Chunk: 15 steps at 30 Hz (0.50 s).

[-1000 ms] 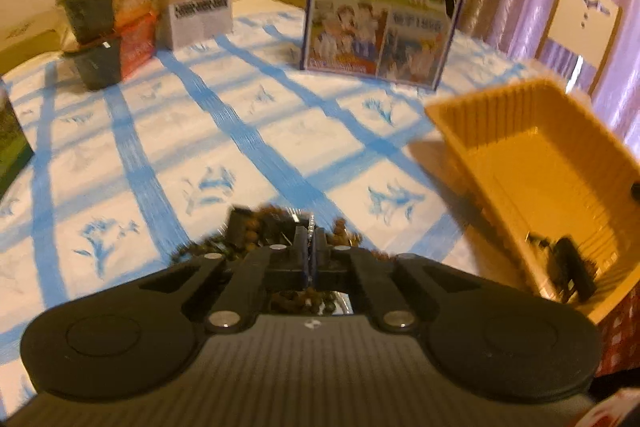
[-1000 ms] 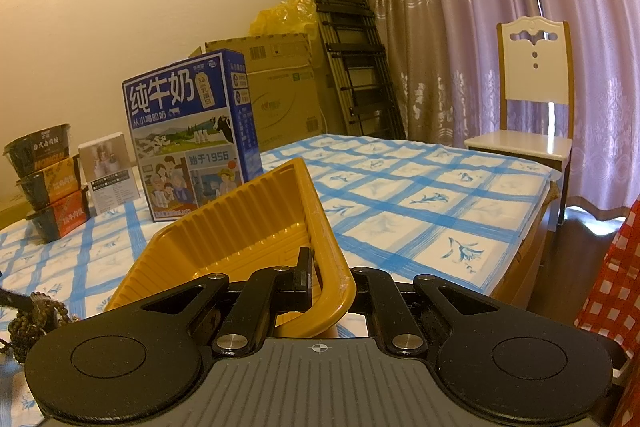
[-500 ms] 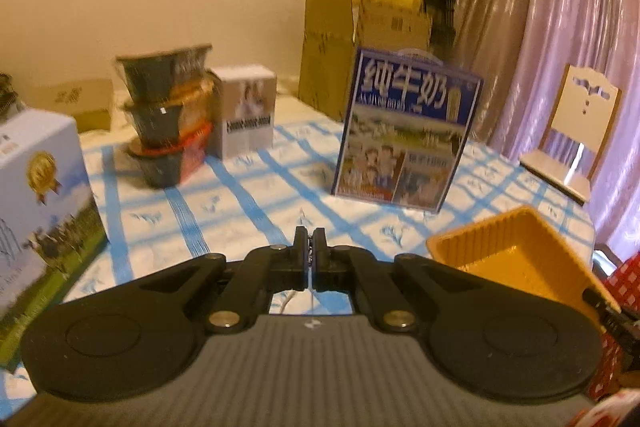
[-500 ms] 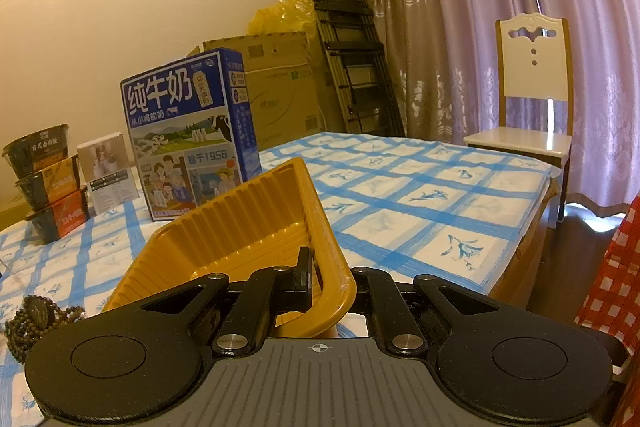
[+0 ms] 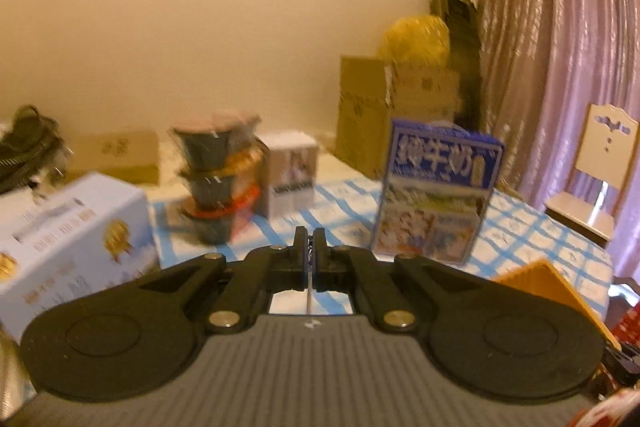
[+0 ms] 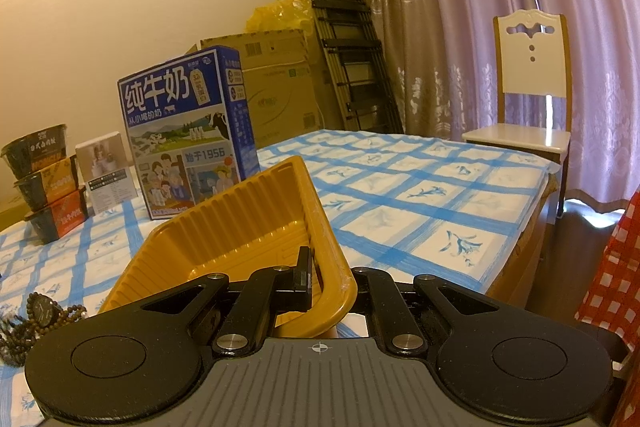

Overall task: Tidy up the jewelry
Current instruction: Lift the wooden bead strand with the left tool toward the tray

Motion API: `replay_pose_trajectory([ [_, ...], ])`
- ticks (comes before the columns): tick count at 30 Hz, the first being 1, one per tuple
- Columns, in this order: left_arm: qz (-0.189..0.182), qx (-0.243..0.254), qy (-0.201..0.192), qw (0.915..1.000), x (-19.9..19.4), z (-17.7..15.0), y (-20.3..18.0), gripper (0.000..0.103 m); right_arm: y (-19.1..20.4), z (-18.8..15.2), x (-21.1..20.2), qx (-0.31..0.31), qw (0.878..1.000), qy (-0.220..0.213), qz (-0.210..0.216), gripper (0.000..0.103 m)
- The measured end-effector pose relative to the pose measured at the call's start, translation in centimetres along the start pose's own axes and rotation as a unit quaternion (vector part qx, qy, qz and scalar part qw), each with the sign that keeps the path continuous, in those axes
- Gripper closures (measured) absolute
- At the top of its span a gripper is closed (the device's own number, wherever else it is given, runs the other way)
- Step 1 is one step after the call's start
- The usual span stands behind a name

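— Yellow plastic, that tray [image 6: 240, 227]: where does it sit against the right hand-held gripper [image 6: 316, 277]?

— Its near rim runs between the two fingers, and they are clamped on it. One black finger [image 6: 303, 273] shows inside the tray wall; the other is hidden behind the rim. The tray stands tilted, its far end raised above the blue-checked tabletop [image 6: 420, 187].

— And the jewelry?

— A heap of brown beaded bracelets with a dark watch [image 6: 38, 311] lies on the tabletop at the lower left of the right wrist view, beside the tray's left wall and apart from the right hand-held gripper.

— What about the left hand-held gripper [image 5: 308, 247]?

— Its fingers are closed together, with a thin chain [image 5: 309, 281] pinched between them; a fine strand hangs straight down from the gap. That view is blurred, so I cannot tell what kind of piece it is. A corner of the yellow tray shows at its lower right, well below the fingertips.

— What stands beyond?

— A blue milk carton [image 5: 436, 191] upright on the tabletop, stacked noodle bowls [image 5: 218, 179] to its left.
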<state>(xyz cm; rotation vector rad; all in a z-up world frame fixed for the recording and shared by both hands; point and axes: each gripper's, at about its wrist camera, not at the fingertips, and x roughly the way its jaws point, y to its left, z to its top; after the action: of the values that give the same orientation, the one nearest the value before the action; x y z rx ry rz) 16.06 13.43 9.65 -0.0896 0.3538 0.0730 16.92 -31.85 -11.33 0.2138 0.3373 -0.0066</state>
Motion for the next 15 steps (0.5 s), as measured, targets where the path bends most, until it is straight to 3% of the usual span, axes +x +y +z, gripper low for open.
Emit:
replay_pose_trajectory([
  [8,0.021,0.004,0.008,0.9997,-1.7,0.6,1.2,0.102,0.0,0.1,0.0,-0.001,1.0,0.0,0.0,0.095],
  [15,0.001,-0.007,0.023,0.9997,-1.9,-0.1,0.5,0.102,0.0,0.1,0.0,-0.002,1.0,-0.001,0.0,0.095],
])
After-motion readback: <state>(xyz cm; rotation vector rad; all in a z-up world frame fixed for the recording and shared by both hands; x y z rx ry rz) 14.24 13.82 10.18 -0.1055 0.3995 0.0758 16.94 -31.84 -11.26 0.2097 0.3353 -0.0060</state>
